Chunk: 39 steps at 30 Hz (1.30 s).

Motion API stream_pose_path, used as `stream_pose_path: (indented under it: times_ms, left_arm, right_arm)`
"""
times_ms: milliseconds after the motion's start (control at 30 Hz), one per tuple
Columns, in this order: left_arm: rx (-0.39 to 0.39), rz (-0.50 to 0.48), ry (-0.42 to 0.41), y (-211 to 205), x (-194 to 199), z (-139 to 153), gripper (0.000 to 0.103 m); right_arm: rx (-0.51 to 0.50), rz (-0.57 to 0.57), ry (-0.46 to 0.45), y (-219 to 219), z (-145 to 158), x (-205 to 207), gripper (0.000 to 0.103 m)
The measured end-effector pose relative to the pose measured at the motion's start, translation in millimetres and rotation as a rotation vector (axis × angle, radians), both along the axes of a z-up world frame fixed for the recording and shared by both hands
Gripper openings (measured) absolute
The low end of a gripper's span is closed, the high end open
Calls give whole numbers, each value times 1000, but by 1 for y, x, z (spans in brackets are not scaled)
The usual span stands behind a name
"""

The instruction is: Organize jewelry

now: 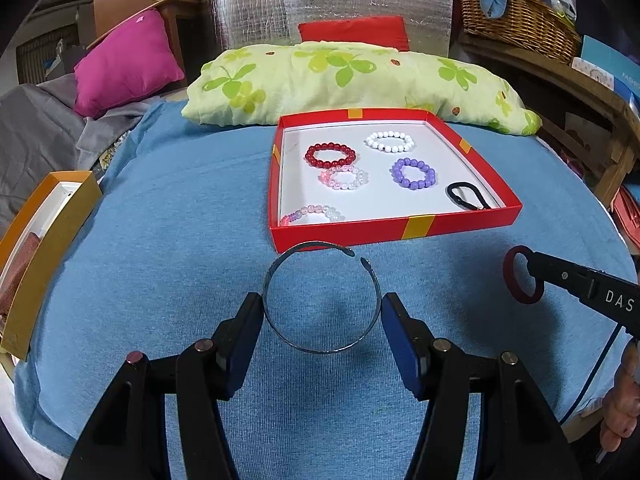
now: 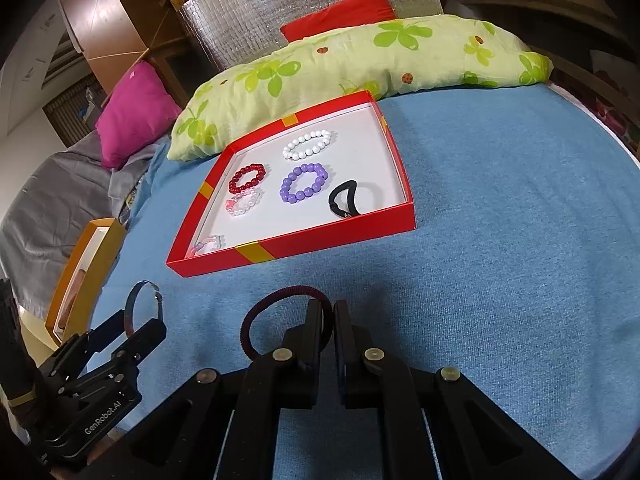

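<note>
A shallow red box (image 1: 394, 226) with yellow tape marks and a white floor sits on the blue bedspread (image 1: 160, 240), just in front of the green clover-print pillow (image 1: 340, 76).

Inside the box lie six pieces. Five are beaded bracelets:
- one dark red bracelet (image 1: 330, 154), toward the box's far left;
- one white bracelet (image 1: 389, 141), near the far wall;
- one purple bracelet (image 1: 413, 174), right of centre;
- one clear-and-pink bracelet (image 1: 343, 178), just in front of the red one;
- one pale pink-and-lilac bracelet (image 1: 312, 213), against the near wall, at the left.

The sixth is a black hair tie (image 1: 468, 196), in the near right corner.

Two pieces are outside the box, both held above the bedspread on its near side.
- The left hand-held gripper (image 1: 322, 314) is clamped on a thin silver open cuff bangle (image 1: 320, 300). Its blue pads press the bangle's two sides, and the gap in the ring faces the box.
- The right hand-held gripper (image 2: 328, 312) has its fingers pinched together on a dark red corded hair tie (image 2: 286, 320). The loop hangs out to that gripper's left.

Left of the box, at the bed's edge, stands one orange box (image 1: 44, 256) with a white lining. One magenta cushion (image 1: 128, 62) and one red cushion (image 1: 354, 32) lie beyond the pillow.
</note>
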<state>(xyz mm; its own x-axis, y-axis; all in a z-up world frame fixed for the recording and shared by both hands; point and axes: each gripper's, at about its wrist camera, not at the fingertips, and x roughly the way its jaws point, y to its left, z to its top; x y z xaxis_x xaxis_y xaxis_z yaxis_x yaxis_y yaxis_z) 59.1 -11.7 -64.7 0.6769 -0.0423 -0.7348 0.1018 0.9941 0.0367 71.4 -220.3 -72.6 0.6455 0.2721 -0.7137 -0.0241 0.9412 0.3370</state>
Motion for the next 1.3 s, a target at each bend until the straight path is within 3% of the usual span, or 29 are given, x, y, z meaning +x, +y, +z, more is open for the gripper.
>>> stream_pose_path:
  times_ms: [500,767,900,1300]
  left_arm:
    - [26,15,30,1,3,-8,63]
    - [67,25,107,-1,13,-31,63]
    - [56,22,155,0,16,-41,63]
    - [2,14,169,11,14,-39,65]
  right_arm:
    - [-38,-12,44,-2,-9,3,8]
    - [-54,-35,116,-8,-25,9,8]
    - [-50,-35,125,-10,-26,8,8]
    - [13,-22,133,-22,-21,3,14]
